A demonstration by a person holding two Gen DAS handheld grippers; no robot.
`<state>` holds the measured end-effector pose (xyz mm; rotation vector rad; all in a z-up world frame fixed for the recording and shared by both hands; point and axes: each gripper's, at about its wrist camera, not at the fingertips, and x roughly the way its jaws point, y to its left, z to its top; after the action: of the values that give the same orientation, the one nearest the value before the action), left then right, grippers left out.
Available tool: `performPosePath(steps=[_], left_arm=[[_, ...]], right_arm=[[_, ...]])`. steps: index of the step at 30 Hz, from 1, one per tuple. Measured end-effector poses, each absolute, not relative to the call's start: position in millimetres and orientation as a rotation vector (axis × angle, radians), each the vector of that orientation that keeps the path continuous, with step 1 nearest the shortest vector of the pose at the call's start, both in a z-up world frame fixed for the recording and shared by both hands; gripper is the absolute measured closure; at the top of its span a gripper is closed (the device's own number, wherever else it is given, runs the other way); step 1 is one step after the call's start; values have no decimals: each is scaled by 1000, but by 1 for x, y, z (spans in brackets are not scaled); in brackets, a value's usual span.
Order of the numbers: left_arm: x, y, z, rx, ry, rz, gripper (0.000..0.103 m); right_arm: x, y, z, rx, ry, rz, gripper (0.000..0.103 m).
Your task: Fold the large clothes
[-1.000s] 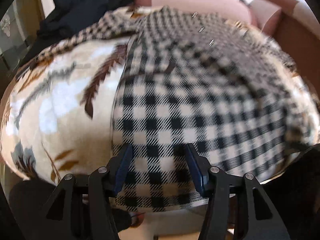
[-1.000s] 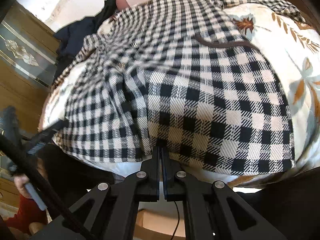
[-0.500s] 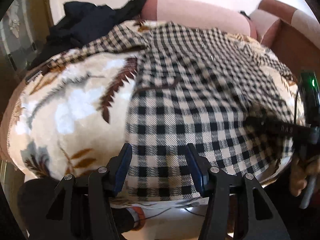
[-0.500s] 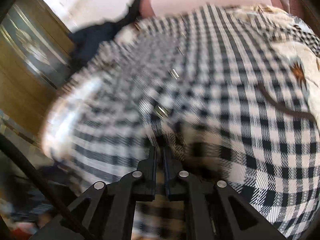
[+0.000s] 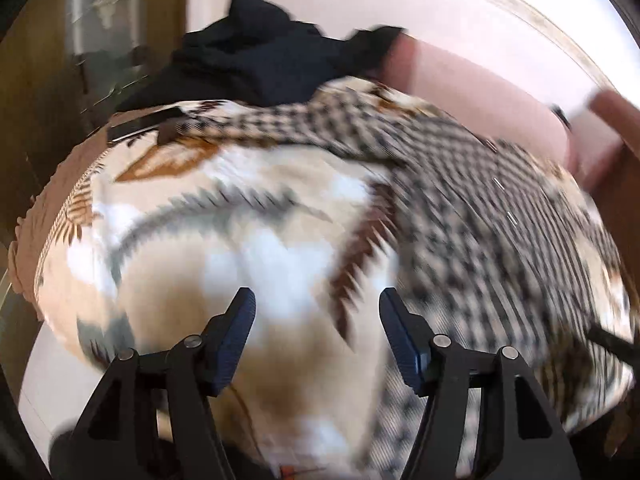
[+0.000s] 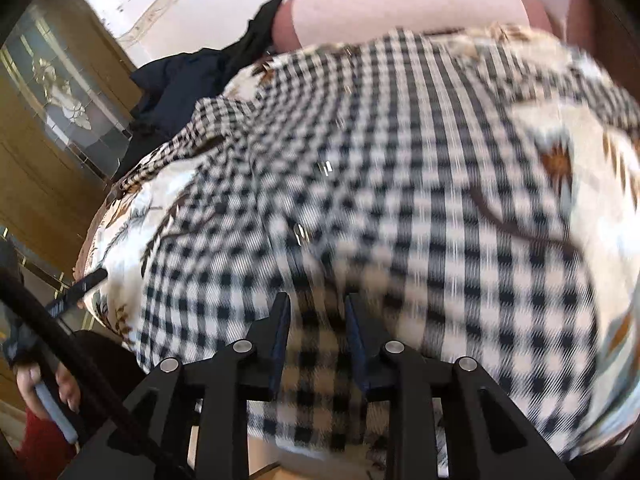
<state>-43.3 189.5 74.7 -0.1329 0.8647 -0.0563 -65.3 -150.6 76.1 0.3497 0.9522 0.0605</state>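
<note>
A black-and-white checked shirt [image 6: 400, 184] lies spread on a cream blanket with brown and grey leaf print [image 5: 224, 240]. In the left wrist view the shirt [image 5: 500, 240] lies to the right, one sleeve stretching to the far left. My left gripper [image 5: 314, 312] is open and empty over the bare blanket, left of the shirt's edge. My right gripper [image 6: 314, 312] is open over the shirt's near hem, with checked cloth showing between the fingers. Both views are blurred.
A dark garment pile [image 5: 260, 60] lies at the far end of the blanket, also seen in the right wrist view [image 6: 180, 88]. A pink cushion [image 6: 400, 8] lies behind. A wooden cabinet with glass [image 6: 52, 100] stands left.
My right gripper carried the shirt's hem to the left, then opened and let go. My left gripper, open throughout, moved left off the shirt onto bare blanket.
</note>
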Motion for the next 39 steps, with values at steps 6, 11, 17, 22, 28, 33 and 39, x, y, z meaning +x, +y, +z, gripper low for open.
performPosePath(steps=[6,11,17,22,28,33,39], left_arm=[[71,257,52,-362,914,28,40],[139,304,33,-641,925,-1,40],[191,328,23,-690,898,76,38],[210,354,19,-811,874,96,71],[188,393,63,-795,721,317,99],[178,401,79,-739,674,402,99],[182,378,80,-689,687,394,100]], right_arm=[[-11,-159,83,270,863,-43,55],[30,-174,57,257,879,-109,55],[42,-182,18,279,949,-138,55],[46,-176,12,215,935,-152,55],[48,-179,9,220,928,-149,54],[49,-177,8,202,927,-152,54],[48,-175,9,195,926,-159,54]])
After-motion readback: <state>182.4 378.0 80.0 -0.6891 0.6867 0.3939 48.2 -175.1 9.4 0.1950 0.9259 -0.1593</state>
